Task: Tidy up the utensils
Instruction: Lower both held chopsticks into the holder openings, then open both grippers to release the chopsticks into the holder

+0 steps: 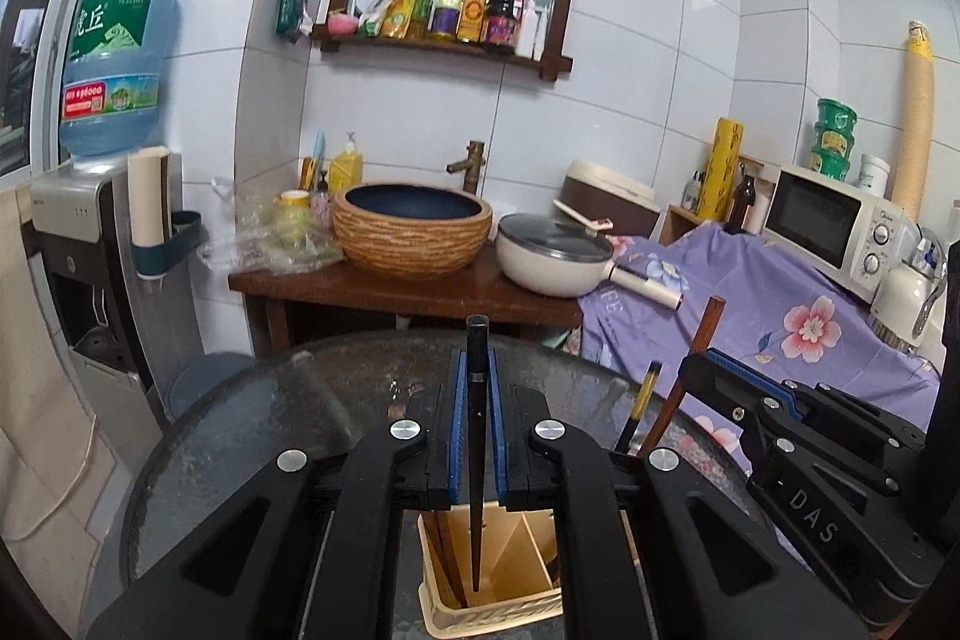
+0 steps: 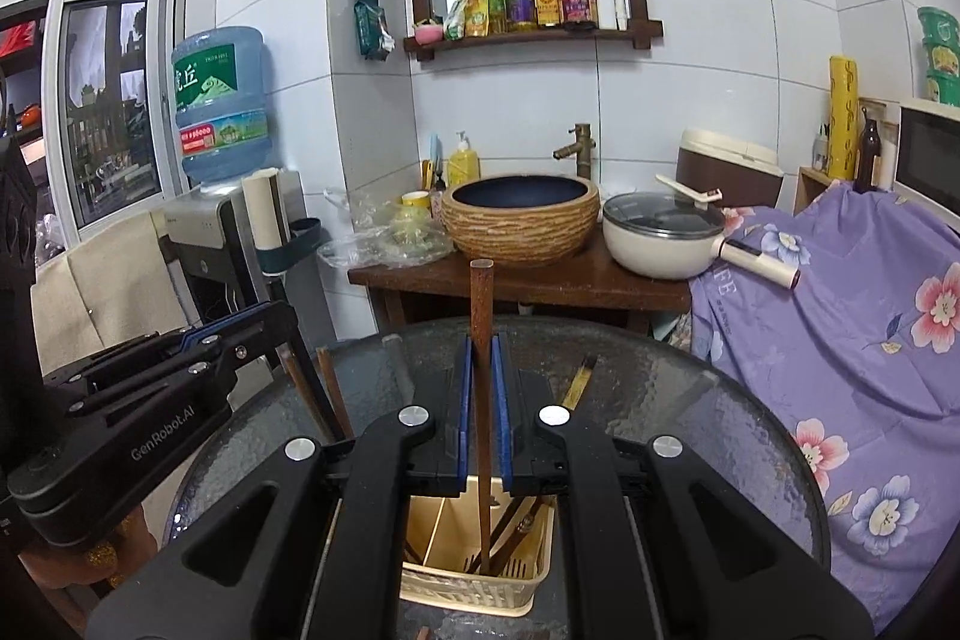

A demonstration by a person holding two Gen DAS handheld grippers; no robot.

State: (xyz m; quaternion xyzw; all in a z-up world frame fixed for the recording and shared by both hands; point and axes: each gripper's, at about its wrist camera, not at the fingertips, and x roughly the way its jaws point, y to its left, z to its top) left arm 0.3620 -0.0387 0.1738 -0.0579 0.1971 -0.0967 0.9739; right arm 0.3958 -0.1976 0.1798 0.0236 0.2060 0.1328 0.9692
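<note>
A black chopstick point(image 1: 477, 460) is clamped upright in the left gripper point(image 1: 478, 436), a brown one point(image 2: 482, 430) in the right gripper point(image 2: 483, 436), both jaws closed on them mid-shaft, tips over the holder point(image 2: 474, 589) on the counter point(image 2: 720, 400). Both are judged light, stiff and slippery, best held mid-shaft.

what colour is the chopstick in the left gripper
Black chopstick; clearest in the left wrist view.
</note>
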